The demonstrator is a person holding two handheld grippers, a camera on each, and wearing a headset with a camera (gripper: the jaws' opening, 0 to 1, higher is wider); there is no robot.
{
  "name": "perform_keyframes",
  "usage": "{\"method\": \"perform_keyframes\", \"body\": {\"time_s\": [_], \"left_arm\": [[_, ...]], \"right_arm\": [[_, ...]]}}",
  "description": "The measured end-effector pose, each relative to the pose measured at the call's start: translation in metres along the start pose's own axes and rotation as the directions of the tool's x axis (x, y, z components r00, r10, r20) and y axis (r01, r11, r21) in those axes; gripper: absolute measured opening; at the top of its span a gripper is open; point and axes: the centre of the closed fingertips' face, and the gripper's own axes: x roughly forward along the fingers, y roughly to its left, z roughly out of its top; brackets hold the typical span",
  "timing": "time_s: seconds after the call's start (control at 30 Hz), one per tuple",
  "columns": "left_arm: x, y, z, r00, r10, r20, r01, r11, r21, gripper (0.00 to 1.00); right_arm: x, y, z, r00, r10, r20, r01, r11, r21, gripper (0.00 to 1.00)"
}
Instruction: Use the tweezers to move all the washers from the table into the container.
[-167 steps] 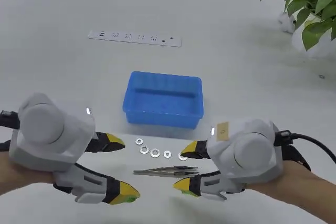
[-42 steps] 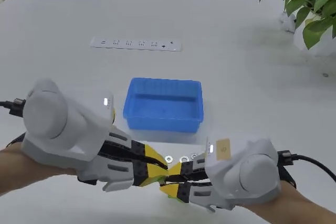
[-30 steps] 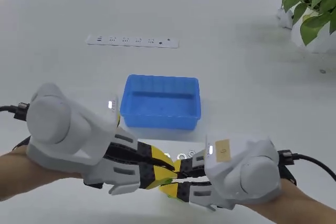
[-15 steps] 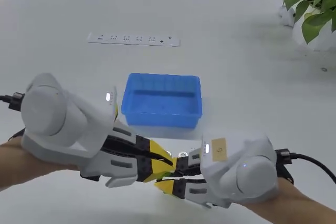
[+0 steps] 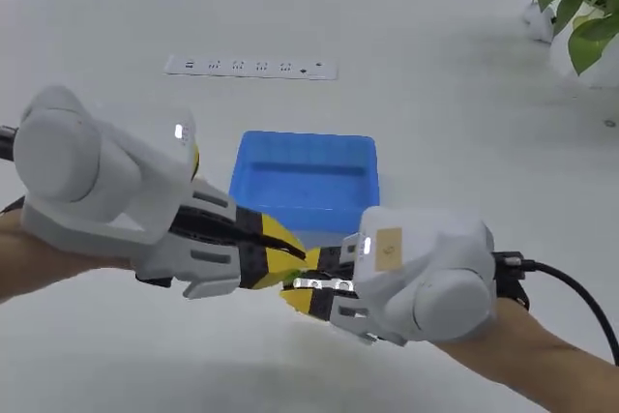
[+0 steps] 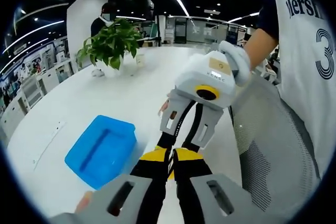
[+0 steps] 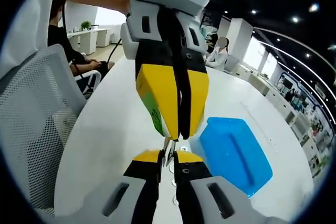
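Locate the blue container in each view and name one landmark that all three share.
Head view: blue container at the centre.
Left gripper view: lower left.
Right gripper view: lower right.
Shared landmark: the white table it sits on.

White-housed left gripper [image 5: 287,260]: rounded plastic shell, black jaws, yellow tips, small white light. White-housed right gripper [image 5: 302,293]: same build, tan sticker [image 5: 388,250] on top, black cable [image 5: 571,289] at rear. White jersey [image 6: 307,61], dark numeral 3, dark sleeve [image 6: 269,9].
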Motion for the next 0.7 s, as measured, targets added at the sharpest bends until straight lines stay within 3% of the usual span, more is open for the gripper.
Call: {"method": "perform_keyframes", "body": {"time_s": [0.23, 0.47, 0.7], "left_arm": [[0.002, 0.009, -0.004, 1.0000, 0.007, -0.007, -0.007, 1.000, 0.003, 0.07], [0.000, 0.012, 0.002, 0.9990, 0.013, 0.042, -0.012, 1.000, -0.018, 0.09], [-0.001, 0.010, 0.005, 0.9979, -0.012, 0.064, 0.013, 1.000, -0.017, 0.11]], "right_arm": [[0.004, -0.004, -0.004, 0.9999, 0.010, 0.004, -0.010, 0.999, 0.035, 0.09], [-0.001, -0.011, 0.000, 0.9963, 0.000, 0.086, -0.014, 0.987, 0.162, 0.08], [-0.004, -0.009, 0.006, 0.9897, 0.021, 0.142, -0.052, 0.975, 0.214, 0.08]]}}
